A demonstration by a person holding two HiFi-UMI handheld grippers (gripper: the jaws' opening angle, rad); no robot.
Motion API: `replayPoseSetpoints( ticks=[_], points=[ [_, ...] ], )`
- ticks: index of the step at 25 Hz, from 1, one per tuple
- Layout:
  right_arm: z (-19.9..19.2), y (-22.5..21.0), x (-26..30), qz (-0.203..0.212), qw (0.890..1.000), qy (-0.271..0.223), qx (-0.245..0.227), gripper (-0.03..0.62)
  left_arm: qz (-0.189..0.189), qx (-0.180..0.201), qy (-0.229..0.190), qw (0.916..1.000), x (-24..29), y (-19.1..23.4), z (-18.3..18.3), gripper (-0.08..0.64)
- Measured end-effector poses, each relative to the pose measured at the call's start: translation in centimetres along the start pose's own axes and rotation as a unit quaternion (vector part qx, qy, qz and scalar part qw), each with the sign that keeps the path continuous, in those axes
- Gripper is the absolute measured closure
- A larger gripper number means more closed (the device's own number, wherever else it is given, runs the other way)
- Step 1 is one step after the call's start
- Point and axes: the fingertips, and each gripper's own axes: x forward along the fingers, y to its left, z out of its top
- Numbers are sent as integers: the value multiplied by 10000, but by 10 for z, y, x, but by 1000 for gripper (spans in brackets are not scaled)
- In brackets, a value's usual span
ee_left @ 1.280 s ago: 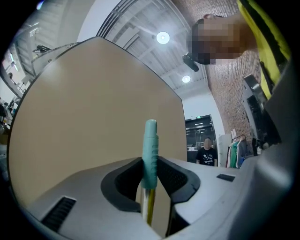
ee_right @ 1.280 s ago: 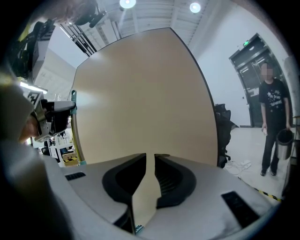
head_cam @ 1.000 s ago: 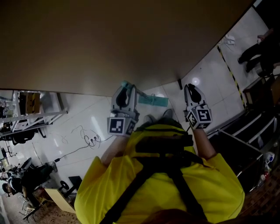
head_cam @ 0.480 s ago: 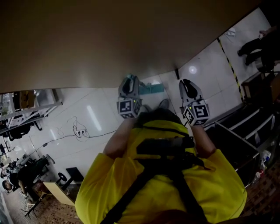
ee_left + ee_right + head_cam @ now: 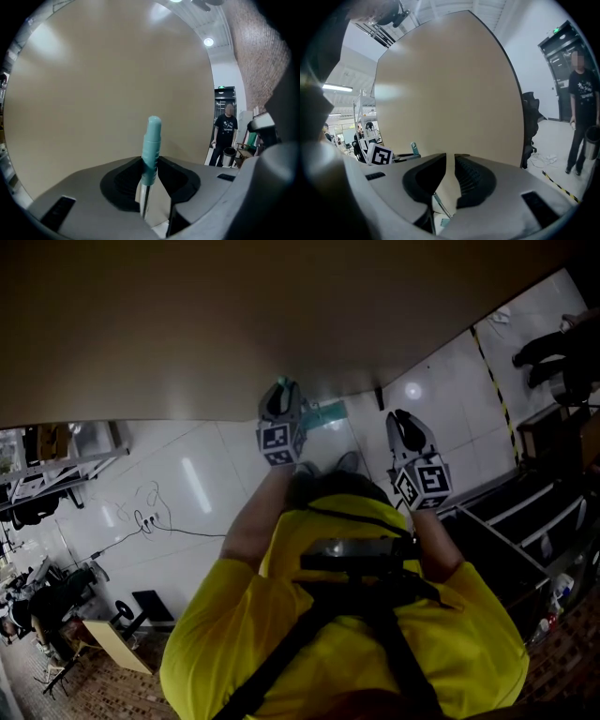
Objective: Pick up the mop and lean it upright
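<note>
The mop has a teal grip end (image 5: 152, 138) on a metal shaft (image 5: 142, 201), and it stands upright between the jaws of my left gripper (image 5: 150, 164), which are shut on it. In the head view the left gripper (image 5: 281, 413) is held up close to the beige wall, with the teal mop head (image 5: 328, 412) on the floor just beyond it. My right gripper (image 5: 405, 424) hangs beside it to the right, jaws a narrow gap apart with nothing between them (image 5: 450, 159). Under the right gripper's jaws a piece of the shaft (image 5: 440, 206) shows.
A large beige wall panel (image 5: 234, 315) fills the front. On the white tile floor lie a cable and power strip (image 5: 145, 519) at left and a black-yellow tape line (image 5: 492, 376) at right. A person (image 5: 581, 117) stands by a bin (image 5: 229, 157). Dark shelving (image 5: 534, 521) is at right.
My left gripper has carried the mop handle forward toward the wall, and the teal mop head has moved closer to the wall's foot. The right gripper has barely moved.
</note>
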Motion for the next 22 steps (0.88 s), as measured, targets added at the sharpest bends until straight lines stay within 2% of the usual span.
replayPoseSetpoints(
  ticks=[5,9,13,16,17,19,22],
  points=[
    [-5,3,6,86,9999,53,-5,528,207,-78,111,9997,22,7,2,440],
    [-4,5,14,148,9999,62,-25,528,152,-136,182,9996,28,5,-4,302],
    [-1,0,17,171,9999,10,-18,528,158,-107,202,9996,21,0,-5,293],
    [3,-3,22,151,9999,-37,5,528,177,-230,123,9995,-10,0,11,293],
    [7,-5,25,129,9999,-55,24,528,186,-287,35,9994,-26,1,23,295],
    [20,-6,27,86,9998,-145,74,528,116,-256,-216,9994,-62,2,55,394],
    [48,8,23,177,9991,-393,50,528,-38,-141,-663,9977,-118,13,112,453]
  ],
)
